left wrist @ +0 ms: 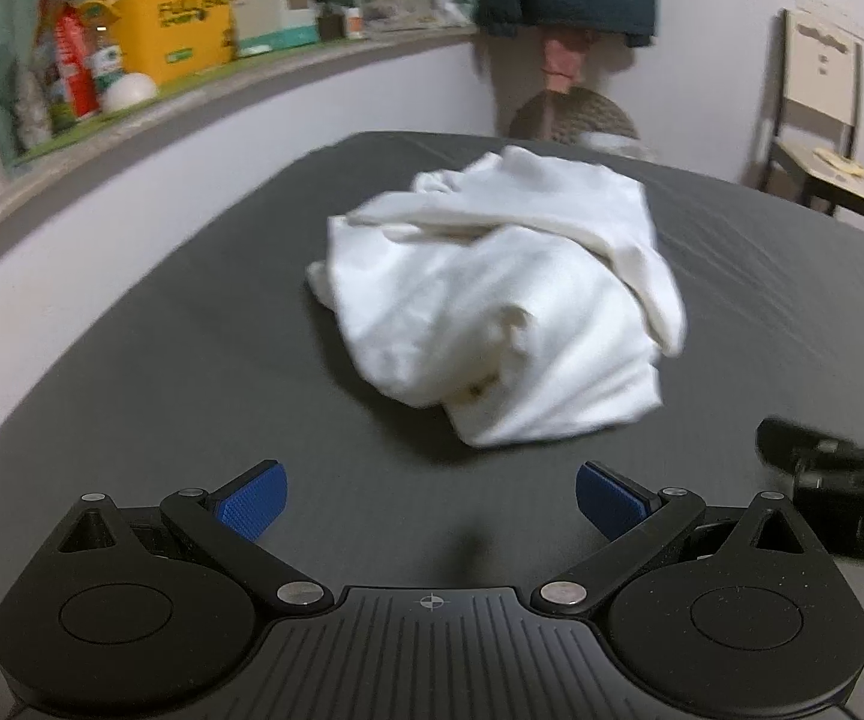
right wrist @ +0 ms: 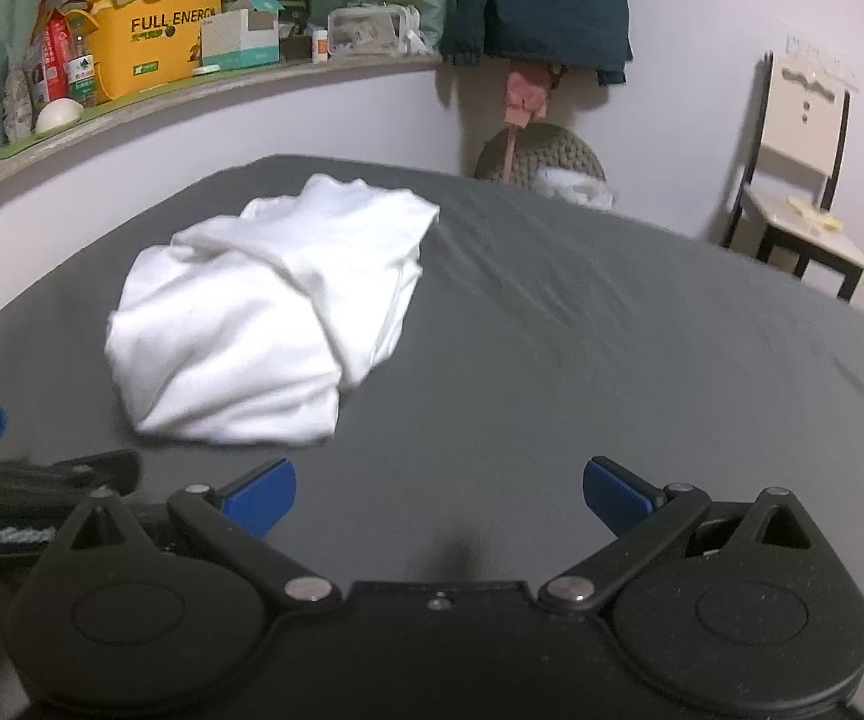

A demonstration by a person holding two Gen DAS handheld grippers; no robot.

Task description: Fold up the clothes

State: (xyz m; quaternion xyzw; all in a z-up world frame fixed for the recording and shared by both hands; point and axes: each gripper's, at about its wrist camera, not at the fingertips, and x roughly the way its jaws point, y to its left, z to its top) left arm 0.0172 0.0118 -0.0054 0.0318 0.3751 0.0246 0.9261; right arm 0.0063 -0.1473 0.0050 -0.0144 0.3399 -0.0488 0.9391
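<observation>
A crumpled white garment (left wrist: 504, 294) lies in a heap on the dark grey bed sheet (left wrist: 192, 372); in the right wrist view the same garment (right wrist: 264, 312) sits ahead and to the left. My left gripper (left wrist: 432, 501) is open, short of the garment's near edge, with nothing between its blue pads. My right gripper (right wrist: 439, 501) is also open and empty, over bare sheet to the right of the heap. Each view catches part of the other gripper at its side edge.
A curved shelf (right wrist: 204, 84) along the wall carries a yellow box (right wrist: 156, 42), bottles, boxes and a plush toy. A dark jacket (right wrist: 540, 0) hangs in the corner above a knitted pouf (right wrist: 540, 156). A chair (right wrist: 798, 180) stands at the right.
</observation>
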